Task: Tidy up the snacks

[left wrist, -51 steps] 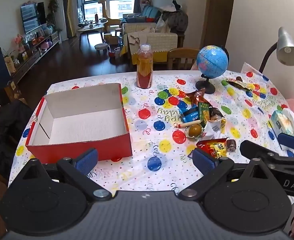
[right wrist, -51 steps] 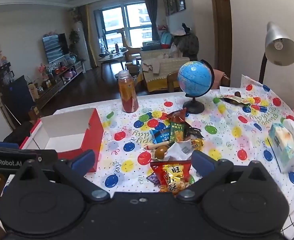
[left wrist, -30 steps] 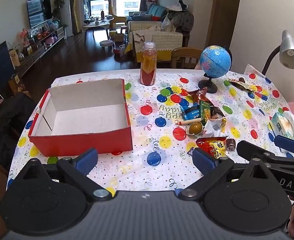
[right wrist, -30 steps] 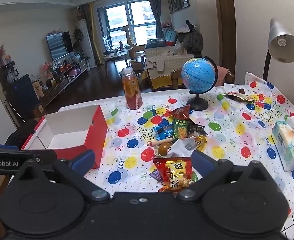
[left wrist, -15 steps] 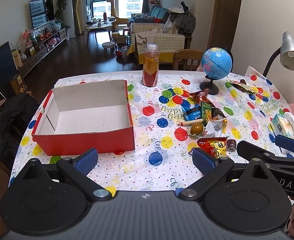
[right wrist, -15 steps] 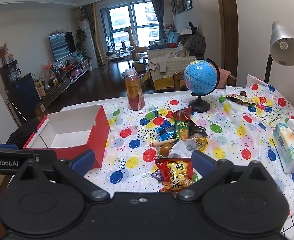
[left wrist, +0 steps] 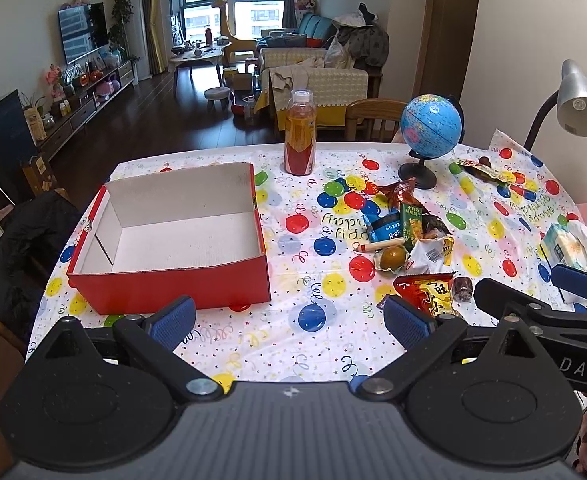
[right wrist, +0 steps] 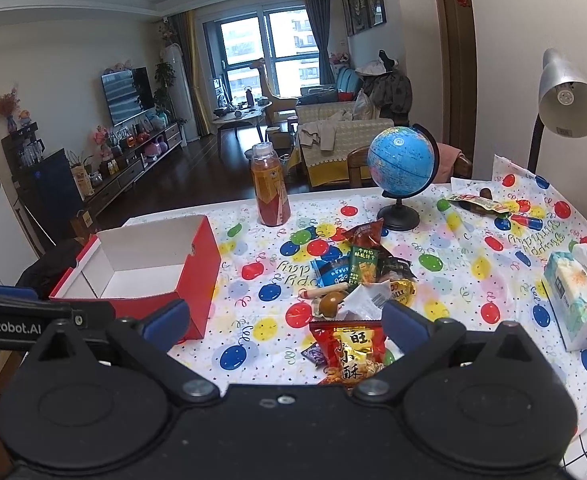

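An empty red cardboard box [left wrist: 173, 284] [right wrist: 197, 264] sits on the left of the balloon-print table. A pile of snack packets [left wrist: 409, 228] [right wrist: 357, 276] lies to its right, with a red packet [left wrist: 429, 288] [right wrist: 353, 348] nearest me. My left gripper [left wrist: 289, 320] is open and empty above the near table edge, in front of the box. My right gripper [right wrist: 285, 320] is open and empty, its right finger beside the red packet. Its fingers also show in the left wrist view [left wrist: 577, 280].
A juice bottle [left wrist: 299, 136] and a globe [left wrist: 429, 128] stand at the back. A tissue pack [right wrist: 577, 296] and a lamp [right wrist: 565, 100] are on the right. More wrappers [right wrist: 477, 204] lie at the back right. A dark jacket on a chair [left wrist: 25, 248] is at the left.
Both grippers have risen and drawn back a little, so the table looks lower and farther. Both stay open and nothing on the table has moved.
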A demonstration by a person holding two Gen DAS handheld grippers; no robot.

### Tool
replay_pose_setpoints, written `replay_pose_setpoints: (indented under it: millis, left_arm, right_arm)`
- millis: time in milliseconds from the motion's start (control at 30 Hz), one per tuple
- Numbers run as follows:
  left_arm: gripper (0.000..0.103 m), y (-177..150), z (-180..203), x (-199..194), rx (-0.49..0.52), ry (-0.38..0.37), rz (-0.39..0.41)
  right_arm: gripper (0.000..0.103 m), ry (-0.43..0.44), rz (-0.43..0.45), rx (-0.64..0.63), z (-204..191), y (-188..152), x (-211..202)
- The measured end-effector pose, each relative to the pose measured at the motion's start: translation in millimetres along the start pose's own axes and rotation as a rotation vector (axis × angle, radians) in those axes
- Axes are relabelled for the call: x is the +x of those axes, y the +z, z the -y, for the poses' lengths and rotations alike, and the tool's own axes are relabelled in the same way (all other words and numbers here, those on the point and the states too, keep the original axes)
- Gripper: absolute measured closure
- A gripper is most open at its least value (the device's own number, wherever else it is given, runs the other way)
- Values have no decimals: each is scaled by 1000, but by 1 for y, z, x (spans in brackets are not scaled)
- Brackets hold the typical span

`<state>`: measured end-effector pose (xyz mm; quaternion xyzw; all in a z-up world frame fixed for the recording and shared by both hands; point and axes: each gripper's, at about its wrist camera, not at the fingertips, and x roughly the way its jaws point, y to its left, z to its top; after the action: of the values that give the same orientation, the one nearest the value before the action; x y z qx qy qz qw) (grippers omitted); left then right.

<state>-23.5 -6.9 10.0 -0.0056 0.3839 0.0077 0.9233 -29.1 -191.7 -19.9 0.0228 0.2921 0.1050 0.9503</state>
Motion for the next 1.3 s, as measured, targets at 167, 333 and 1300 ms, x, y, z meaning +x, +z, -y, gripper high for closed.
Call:
replay_pose_setpoints:
  millis: [167,333,1300]
  left_arm:
    - [2,0,0,0,-1,1,-1]
    - [2,0,2,0,3,6,-4]
    - [2,2,5,1,-5,-11,-11]
  right_arm:
    - [1,-1,1,-1,0,0,0]
    - [1,3,4,-3,2,1,-1]
    - [1,22,41,-1,1,-1,-7]
